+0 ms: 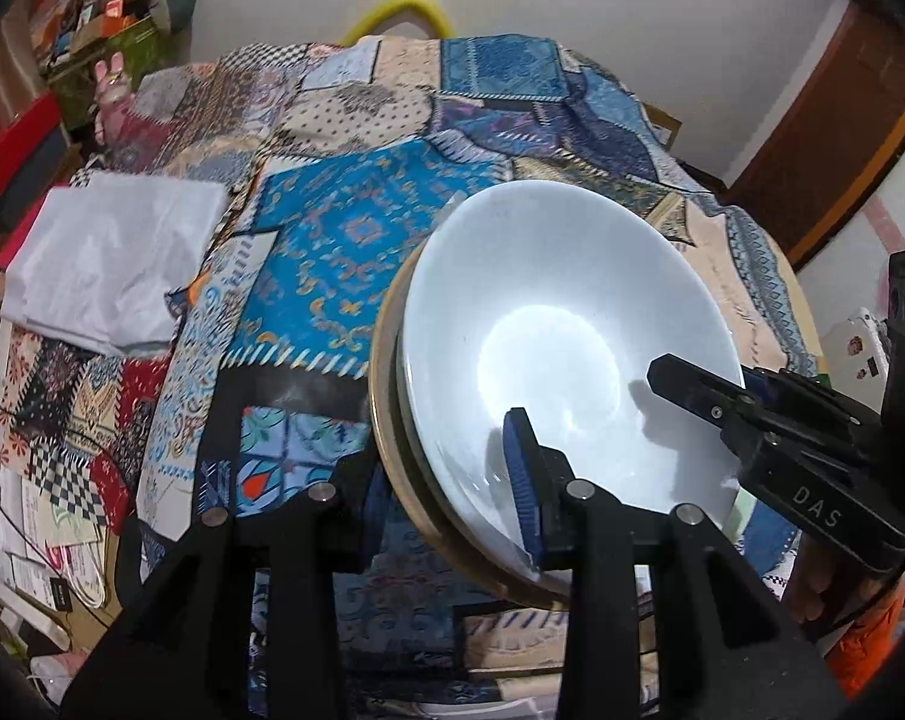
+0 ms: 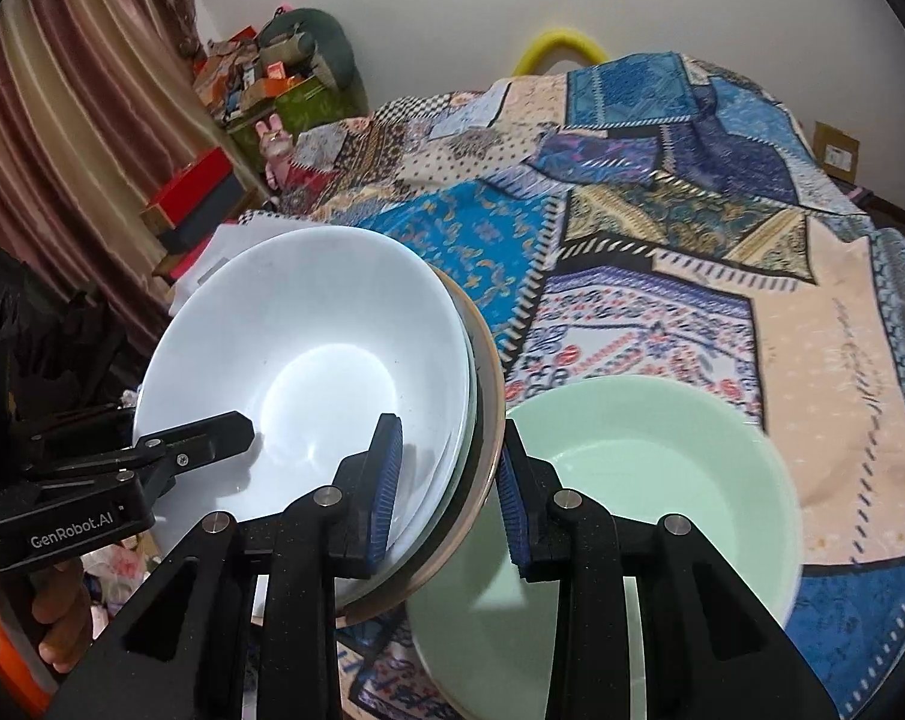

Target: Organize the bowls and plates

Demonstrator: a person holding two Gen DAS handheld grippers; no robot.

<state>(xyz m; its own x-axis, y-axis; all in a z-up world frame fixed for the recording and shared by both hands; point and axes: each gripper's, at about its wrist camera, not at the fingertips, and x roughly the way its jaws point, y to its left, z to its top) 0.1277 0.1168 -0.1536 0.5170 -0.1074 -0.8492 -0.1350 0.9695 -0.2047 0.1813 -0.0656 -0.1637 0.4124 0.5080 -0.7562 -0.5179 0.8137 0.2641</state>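
Both hand-held grippers, left (image 1: 452, 504) and right (image 2: 446, 480), clamp opposite rims of your plate stack (image 2: 308, 360), steadying it above the green bowl (image 2: 650, 474).

Your left gripper (image 1: 446, 480) clamps the near rim of a tilted stack of dishes, a white bowl (image 1: 566, 324) on top and a tan-rimmed plate (image 1: 386, 420) beneath. The right gripper (image 1: 716, 396) grips the bowl's rim from your right. Ahead lies a patchwork cloth (image 1: 356, 228); ahead-left, folded white fabric (image 1: 110, 258).
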